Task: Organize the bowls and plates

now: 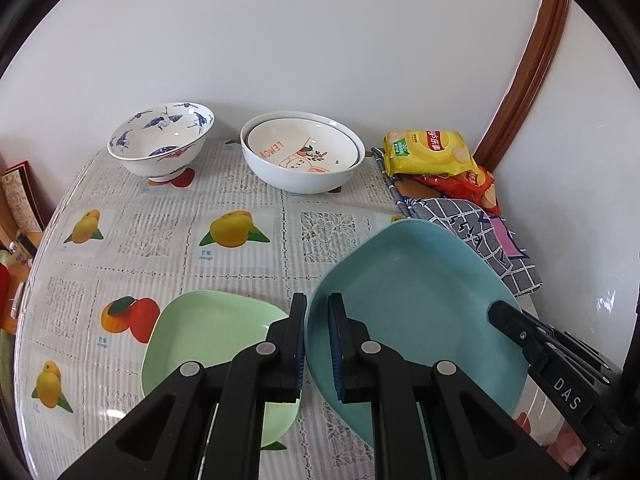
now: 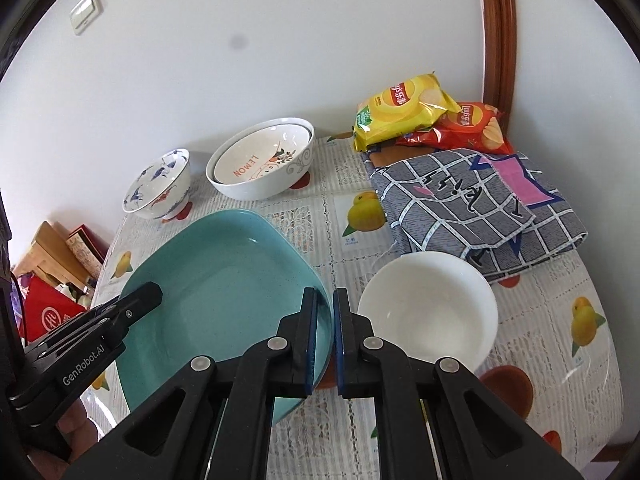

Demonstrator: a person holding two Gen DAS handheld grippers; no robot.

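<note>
My left gripper (image 1: 317,344) + right gripper (image 2: 326,340) both pinched tight on rims of blue plate (image 1: 416,304), one each side. Plate up off table (image 1: 168,236), tilted. Looks stiff, smooth, maybe slippery; hold at rim, keep level. Green plate (image 1: 208,332) flat on table just beside, looks light. Small plate w/ "LEMON" (image 1: 304,148) sits inside big white bowl (image 1: 296,176). Blue bird bowl (image 1: 160,144) empty. White bowl (image 2: 428,304) empty too, could break.
</note>
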